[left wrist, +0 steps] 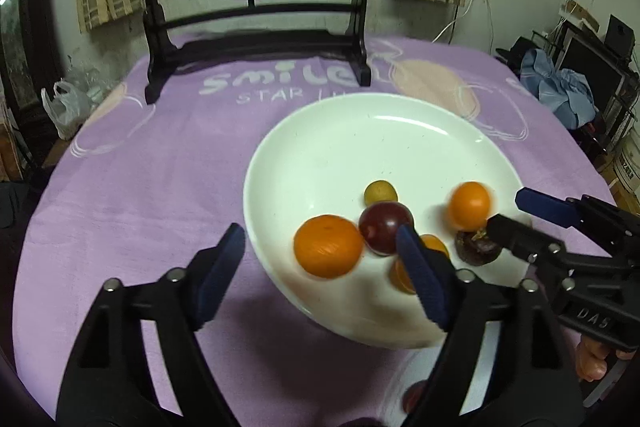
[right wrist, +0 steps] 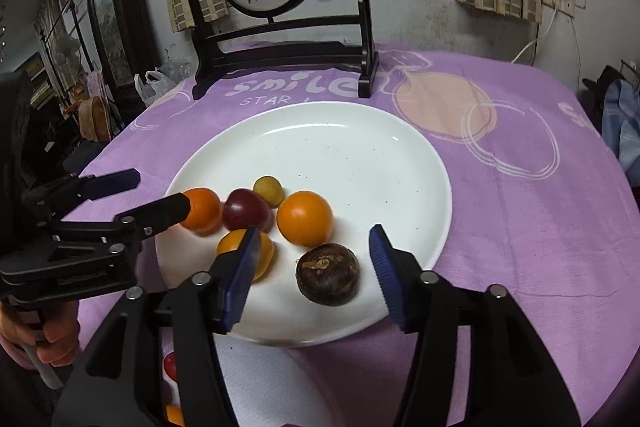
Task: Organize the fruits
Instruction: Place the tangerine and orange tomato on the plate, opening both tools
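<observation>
A white plate [right wrist: 360,155] [left wrist: 360,147] on the purple tablecloth holds several fruits: three orange ones [right wrist: 305,218] [left wrist: 328,246], a dark red plum [right wrist: 245,209] [left wrist: 385,227], a small olive-green fruit [right wrist: 269,189] [left wrist: 380,191] and a dark brown round fruit [right wrist: 328,274] [left wrist: 476,250]. My left gripper [left wrist: 320,275] is open over the plate's near-left rim, straddling the biggest orange fruit. My right gripper [right wrist: 314,273] is open and empty, its fingers either side of the brown fruit. It also shows in the left wrist view [left wrist: 516,215], as the left one does in the right wrist view [right wrist: 160,191].
A black wooden stand with a round painted screen [right wrist: 280,59] stands on the table behind the plate. White paper with a small red fruit [right wrist: 170,365] and an orange one lies at the near edge. A white plastic bag [left wrist: 66,107] sits off the table's left side.
</observation>
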### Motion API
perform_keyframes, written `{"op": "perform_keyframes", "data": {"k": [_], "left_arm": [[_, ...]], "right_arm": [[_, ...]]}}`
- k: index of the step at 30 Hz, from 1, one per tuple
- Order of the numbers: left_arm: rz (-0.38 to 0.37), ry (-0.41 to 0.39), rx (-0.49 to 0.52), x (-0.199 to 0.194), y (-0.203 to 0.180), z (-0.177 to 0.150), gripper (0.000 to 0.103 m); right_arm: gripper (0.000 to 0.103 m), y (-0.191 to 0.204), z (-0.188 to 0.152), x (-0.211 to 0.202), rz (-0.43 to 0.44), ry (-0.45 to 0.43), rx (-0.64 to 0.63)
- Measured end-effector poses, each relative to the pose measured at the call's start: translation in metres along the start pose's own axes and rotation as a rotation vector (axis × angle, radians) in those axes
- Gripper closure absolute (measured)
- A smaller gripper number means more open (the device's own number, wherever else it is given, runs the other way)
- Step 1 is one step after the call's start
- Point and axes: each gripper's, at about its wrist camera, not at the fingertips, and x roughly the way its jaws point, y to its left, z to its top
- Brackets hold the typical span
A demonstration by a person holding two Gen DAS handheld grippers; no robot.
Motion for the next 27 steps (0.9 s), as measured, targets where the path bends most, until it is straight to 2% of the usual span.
{"op": "perform_keyframes", "data": {"k": [6, 11, 14, 17, 23, 27], "left_arm": [[-0.016, -0.063, -0.021, -0.034, 0.007, -0.015, 0.008], [-0.001, -0.067, -0.063, -0.047, 0.017, -0.037, 0.007], [0.002, -0.043, -0.052, -0.053, 0.018, -0.051, 0.007], [-0.011, -0.058, -0.038, -0.066, 0.018, -0.060, 0.007], [0.005, -0.078, 0.001, -0.077, 0.014, -0.079, 0.005], [0.008, -0.063, -0.017, -0.076, 0.019, -0.080, 0.005]], "right_arm": [[0.042, 0.006, -0.014, -0.021, 0.035, -0.016, -0.007], [0.042, 0.007, -0.040, -0.038, 0.138, 0.023, 0.002], [0.042, 0.010, -0.053, -0.050, 0.200, 0.041, -0.014], [0.042, 0.012, -0.066, -0.061, 0.252, 0.064, -0.035], [0.042, 0.010, -0.086, -0.069, 0.299, 0.145, -0.030], [0.042, 0.009, -0.097, -0.082, 0.295, 0.148, -0.093]]}}
